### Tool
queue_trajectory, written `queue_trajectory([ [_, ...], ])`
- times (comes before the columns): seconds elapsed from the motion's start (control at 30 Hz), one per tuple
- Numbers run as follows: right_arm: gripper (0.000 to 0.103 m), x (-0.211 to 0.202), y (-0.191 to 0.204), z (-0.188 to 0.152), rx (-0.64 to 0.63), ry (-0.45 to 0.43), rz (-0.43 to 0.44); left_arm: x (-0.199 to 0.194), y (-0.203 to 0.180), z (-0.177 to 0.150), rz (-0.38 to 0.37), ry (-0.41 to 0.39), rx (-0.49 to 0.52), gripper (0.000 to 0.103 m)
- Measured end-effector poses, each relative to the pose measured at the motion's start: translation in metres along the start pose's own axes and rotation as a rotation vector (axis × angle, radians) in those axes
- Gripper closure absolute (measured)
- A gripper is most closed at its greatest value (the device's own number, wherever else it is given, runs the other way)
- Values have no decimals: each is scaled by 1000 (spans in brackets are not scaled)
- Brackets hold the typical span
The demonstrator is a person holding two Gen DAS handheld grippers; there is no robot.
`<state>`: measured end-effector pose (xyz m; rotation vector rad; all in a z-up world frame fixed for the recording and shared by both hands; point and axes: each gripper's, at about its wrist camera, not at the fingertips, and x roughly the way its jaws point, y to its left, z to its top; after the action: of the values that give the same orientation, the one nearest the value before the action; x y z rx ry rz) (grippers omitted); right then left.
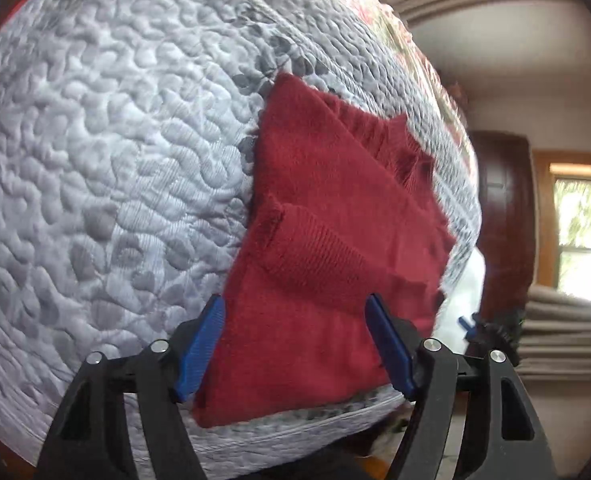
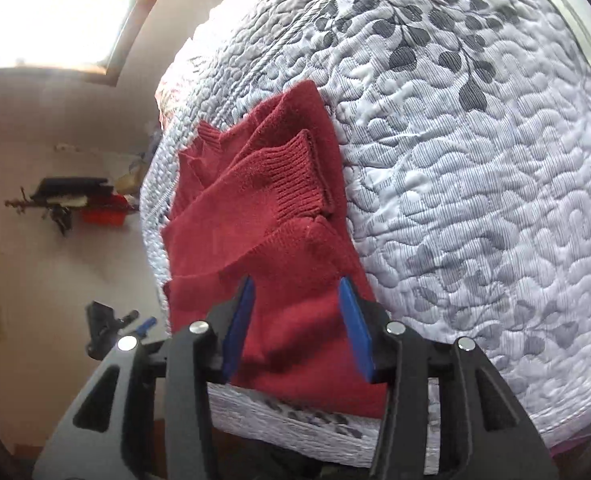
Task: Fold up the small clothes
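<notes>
The left gripper [image 1: 295,344] stands wide, its blue pads [image 1: 201,346] apart with nothing between them, over the near part of the red knit sweater [image 1: 327,248]. The right gripper [image 2: 297,324] is likewise spread, narrower than the left, empty, poised over the same garment's lower panel [image 2: 295,320].

Around them lies the bed's quilted cover [image 1: 107,168] — pale grey, puckered stitching, dark leaf print [image 2: 447,52]. Nothing sits on the quilt beside the sweater. From the left wrist, the other gripper's dark body [image 1: 491,330] shows past the bed's corner; from the right wrist, its counterpart [image 2: 107,322] appears low at the left. A wall shelf [image 2: 75,196] with a red box and a bright window [image 2: 51,8] lie beyond.

The bed's piped edge [image 2: 295,412] runs just under the garment's hem, so the sweater lies close to the near edge and one corner; broad open quilt stretches away on the other side.

The sweater is partly folded — both sleeves laid inward over the body, ribbed cuffs [image 2: 295,176] showing, the knit slightly rumpled.
</notes>
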<state>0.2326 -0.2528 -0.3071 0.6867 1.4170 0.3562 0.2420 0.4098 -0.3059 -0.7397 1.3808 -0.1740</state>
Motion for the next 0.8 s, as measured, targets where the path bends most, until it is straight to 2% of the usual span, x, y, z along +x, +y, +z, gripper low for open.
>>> queue_trajectory([
  [0.07, 57, 14, 4, -4, -47, 17, -52, 10, -3, -1, 54, 18, 58, 30],
  [0.23, 54, 54, 12, -5, -134, 43, -159, 29, -1, 6, 117, 32, 100, 30],
  [0.3, 48, 63, 14, -5, -162, 51, -179, 40, -3, 8, 157, 43, 125, 30],
  [0.47, 47, 71, 17, 1, -175, 48, -196, 56, -19, 10, 207, 67, 223, 30],
  [0.53, 46, 73, 18, 2, -175, 47, -200, 62, -25, 11, 236, 76, 255, 40],
  [0.57, 46, 74, 19, 2, -183, 45, -206, 64, -27, 12, 249, 78, 268, 57],
  [0.6, 43, 74, 20, 1, -193, 44, -212, 66, -28, 13, 268, 82, 276, 66],
  [0.73, 43, 75, 26, -2, -242, 41, -237, 65, -28, 10, 287, 77, 286, 80],
  [0.8, 52, 77, 27, -3, -255, 45, -253, 64, -30, 7, 294, 68, 298, 85],
])
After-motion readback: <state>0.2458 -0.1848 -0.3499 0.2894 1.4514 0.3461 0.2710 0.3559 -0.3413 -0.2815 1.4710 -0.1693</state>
